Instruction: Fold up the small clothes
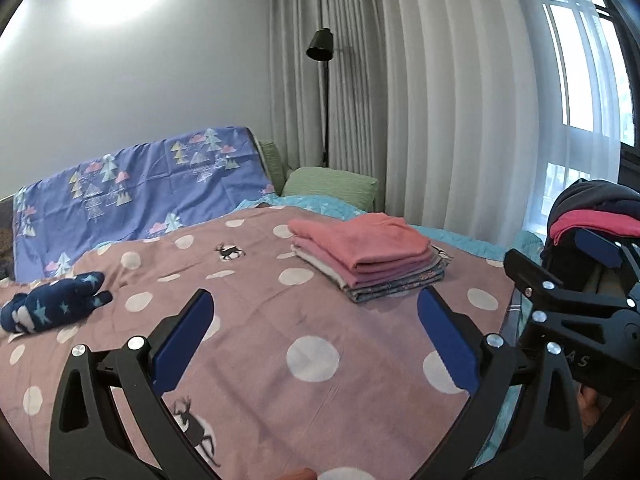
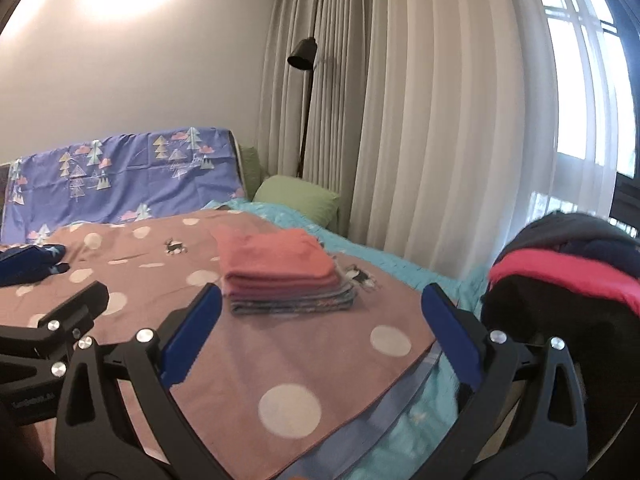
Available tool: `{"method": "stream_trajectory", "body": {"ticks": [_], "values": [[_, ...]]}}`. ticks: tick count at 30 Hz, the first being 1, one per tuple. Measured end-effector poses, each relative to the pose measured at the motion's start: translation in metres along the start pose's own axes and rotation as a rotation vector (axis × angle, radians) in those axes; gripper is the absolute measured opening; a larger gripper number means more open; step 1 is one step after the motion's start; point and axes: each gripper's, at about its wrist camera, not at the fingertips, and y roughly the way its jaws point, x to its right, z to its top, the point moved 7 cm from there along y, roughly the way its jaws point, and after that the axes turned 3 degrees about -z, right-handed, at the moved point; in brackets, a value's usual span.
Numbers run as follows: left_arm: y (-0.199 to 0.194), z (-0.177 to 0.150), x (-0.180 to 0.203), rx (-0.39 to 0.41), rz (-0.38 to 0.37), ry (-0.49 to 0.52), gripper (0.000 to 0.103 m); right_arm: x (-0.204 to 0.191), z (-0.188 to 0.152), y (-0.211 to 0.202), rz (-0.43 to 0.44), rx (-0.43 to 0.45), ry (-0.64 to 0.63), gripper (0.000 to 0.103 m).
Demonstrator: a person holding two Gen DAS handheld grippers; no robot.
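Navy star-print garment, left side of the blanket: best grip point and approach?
Take the navy star-print garment by the limb-like end that sticks out toward the blanket's middle, coming in low from that side. It lies crumpled and loose, so the end probably pinches easiest.

Soft matt cloth stack on smooth cotton bedspread

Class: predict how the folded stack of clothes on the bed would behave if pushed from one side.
The stack of clothes is soft cloth, so it would likely sag. Its loose layers would probably slide apart. It cannot roll.
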Motion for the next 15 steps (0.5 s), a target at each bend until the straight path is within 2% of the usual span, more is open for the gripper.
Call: {"method": "stream_trajectory", "body": {"ticks": [6,15], "values": [[-0.011,-0.008,-0.008,-0.001,0.045,0.002,0.102,0.000,-0.010,-0.007,0.017,-0.063,0.031,0.101],[-0.022,-0.014,-0.009,-0.004,0.040,0.000,0.102,-0.009,-0.014,-0.017,0.021,-0.069,0.003,0.101]]}}
